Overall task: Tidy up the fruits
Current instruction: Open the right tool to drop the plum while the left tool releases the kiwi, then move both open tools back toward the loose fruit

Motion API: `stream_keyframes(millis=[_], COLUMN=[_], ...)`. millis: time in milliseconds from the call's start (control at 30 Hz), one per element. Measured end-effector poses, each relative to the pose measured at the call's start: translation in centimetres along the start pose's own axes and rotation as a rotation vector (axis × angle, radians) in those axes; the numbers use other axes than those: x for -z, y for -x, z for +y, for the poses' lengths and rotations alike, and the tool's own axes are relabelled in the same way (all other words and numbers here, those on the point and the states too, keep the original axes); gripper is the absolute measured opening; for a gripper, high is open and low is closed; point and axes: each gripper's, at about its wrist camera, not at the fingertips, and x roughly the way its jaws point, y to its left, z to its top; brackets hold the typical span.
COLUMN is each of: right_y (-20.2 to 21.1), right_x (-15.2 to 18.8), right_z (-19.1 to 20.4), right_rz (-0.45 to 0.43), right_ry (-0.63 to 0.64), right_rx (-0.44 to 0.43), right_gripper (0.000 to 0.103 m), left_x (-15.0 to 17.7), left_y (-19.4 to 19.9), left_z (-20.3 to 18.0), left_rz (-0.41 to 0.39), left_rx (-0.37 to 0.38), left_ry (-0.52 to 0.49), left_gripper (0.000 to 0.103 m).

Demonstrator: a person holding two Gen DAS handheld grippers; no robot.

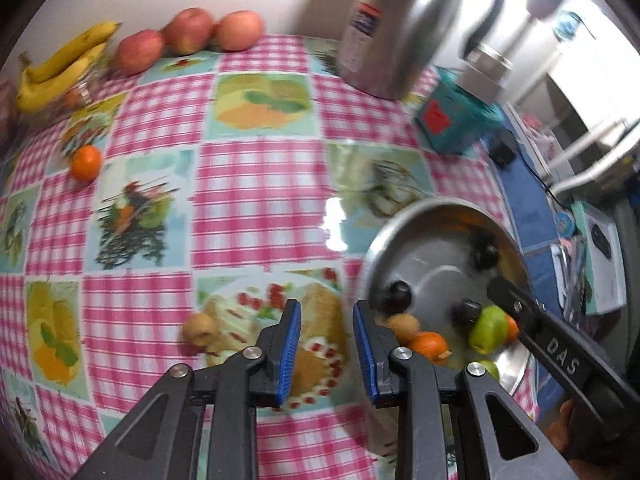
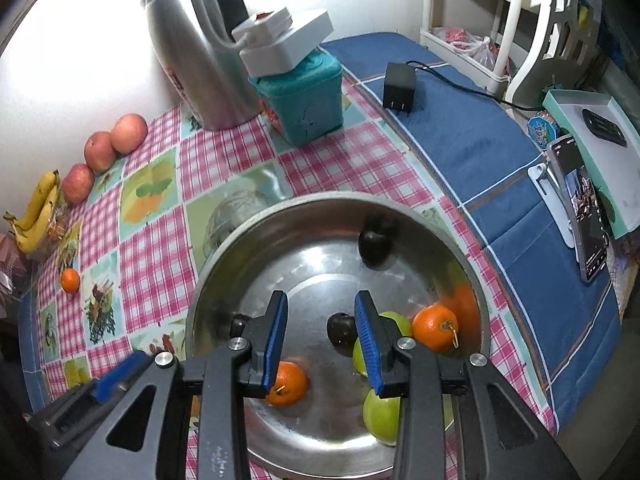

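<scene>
A steel bowl (image 2: 320,202) on the checked tablecloth holds two oranges (image 2: 434,332), two green apples (image 2: 382,412) and three dark plums (image 2: 374,246). My right gripper (image 2: 320,340) hangs over the bowl's middle, open, with nothing between its blue pads. My left gripper (image 1: 326,344) hovers over the cloth just left of the bowl (image 1: 420,240), its jaws drawn close together and empty. A small tan fruit (image 1: 202,330) lies on the cloth left of it; another (image 1: 404,326) sits at the bowl's near edge. A loose orange (image 1: 86,162), three red apples (image 1: 188,30) and bananas (image 1: 60,68) rest far left.
A steel thermos jug (image 2: 200,60) and a teal box (image 2: 304,100) with a white device (image 2: 284,40) on top stand at the back. On the blue cloth to the right lie a black charger (image 2: 398,86) and a phone on a stand (image 2: 584,208).
</scene>
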Motion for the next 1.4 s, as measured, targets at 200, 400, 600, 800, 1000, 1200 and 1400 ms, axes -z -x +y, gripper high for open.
stream_keyframes(millis=[200,400,600,800,1000,1200,1400], right_y=[-0.7,-0.3,0.2,0.2,-0.5,-0.9,-1.0], right_x=[0.3,0.6,0.8,1.0,1.2,1.4,1.5], right_z=[1.0,2.5,3.9,4.7,4.7,5.0,5.1], right_rz=[0.029,0.03,0.028,0.032,0.052,0.069,0.064], right_ry=[0.031,0.07,0.102,0.125,0.131,0.137,0.135], right_rx=[0.005,-0.004,-0.014,-0.007,0.011,0.02,0.016], right_gripper=[0.036,0.035,0.035,0.044,0.058,0.058,0.066], left_x=[-0.8,-0.9,-1.0,-1.0,-1.0,-0.9,-1.0], left_y=[0.9,1.9,2.5,2.4,2.2,2.1,2.1], left_z=[3.4,5.7,6.4,6.8,7.7,8.1,8.1], left_rz=[-0.022,-0.042,-0.051,-0.049,-0.052,-0.051,-0.067], left_rx=[-0.025,-0.037,-0.04,-0.068,-0.105,-0.111,-0.149], left_ry=[0.083,0.135,0.151,0.158,0.179,0.185,0.175], left_gripper=[0.03,0.03,0.03,0.074,0.078,0.079,0.103])
